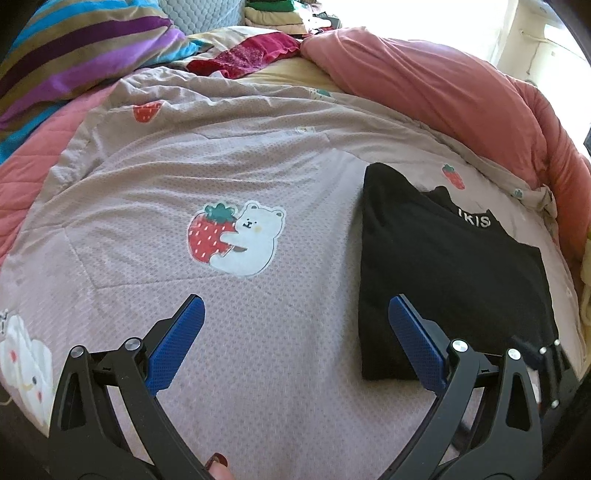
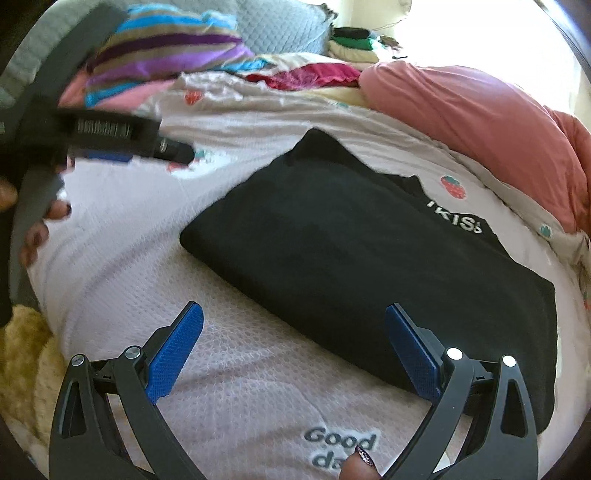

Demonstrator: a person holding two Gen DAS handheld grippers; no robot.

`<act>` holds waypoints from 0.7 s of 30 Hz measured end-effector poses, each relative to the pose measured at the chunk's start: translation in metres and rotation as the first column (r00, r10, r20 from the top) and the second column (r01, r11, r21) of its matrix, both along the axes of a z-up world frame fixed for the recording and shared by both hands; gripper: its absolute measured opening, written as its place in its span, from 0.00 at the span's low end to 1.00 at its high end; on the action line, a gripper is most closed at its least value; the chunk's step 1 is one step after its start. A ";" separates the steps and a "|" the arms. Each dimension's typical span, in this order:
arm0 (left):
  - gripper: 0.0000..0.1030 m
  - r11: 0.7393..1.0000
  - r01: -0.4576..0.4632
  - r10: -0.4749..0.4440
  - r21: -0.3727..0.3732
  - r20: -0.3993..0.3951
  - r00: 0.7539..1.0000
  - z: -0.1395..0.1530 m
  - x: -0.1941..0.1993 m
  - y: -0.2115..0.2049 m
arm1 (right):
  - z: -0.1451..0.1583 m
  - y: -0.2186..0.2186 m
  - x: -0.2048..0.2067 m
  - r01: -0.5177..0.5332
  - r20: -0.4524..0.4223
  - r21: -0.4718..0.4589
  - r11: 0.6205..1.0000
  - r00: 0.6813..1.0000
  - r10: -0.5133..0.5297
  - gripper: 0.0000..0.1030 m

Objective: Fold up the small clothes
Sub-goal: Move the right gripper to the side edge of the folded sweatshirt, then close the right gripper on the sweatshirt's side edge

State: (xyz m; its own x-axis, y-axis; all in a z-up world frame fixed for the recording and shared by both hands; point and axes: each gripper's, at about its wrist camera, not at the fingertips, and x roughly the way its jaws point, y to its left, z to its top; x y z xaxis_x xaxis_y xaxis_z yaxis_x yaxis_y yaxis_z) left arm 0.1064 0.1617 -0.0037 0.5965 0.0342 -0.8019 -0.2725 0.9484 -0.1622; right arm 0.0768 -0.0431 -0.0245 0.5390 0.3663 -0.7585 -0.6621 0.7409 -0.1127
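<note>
A black folded garment with white letters near its collar lies flat on the pink strawberry-print quilt. It also shows in the right wrist view. My left gripper is open and empty, hovering over the quilt just left of the garment's near edge. My right gripper is open and empty, low over the garment's near edge, its right finger over the cloth. The left gripper's body shows blurred at the left of the right wrist view.
A salmon comforter is bunched along the right and back. A striped pillow, a dark red cloth and a stack of folded clothes lie at the back. A yellow fuzzy blanket lies at the near left.
</note>
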 end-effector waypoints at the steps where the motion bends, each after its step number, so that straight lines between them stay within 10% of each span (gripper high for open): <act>1: 0.91 1.000 0.000 0.000 -0.003 -0.002 1.000 -0.001 0.002 0.001 | -0.004 0.003 0.002 0.000 0.005 -0.018 1.000 1.000 0.000 0.95; 21: 0.91 0.999 0.011 -0.012 -0.038 -0.022 1.000 -0.010 0.066 0.016 | -0.022 0.057 0.030 0.034 0.142 -0.120 0.992 0.990 -0.016 0.91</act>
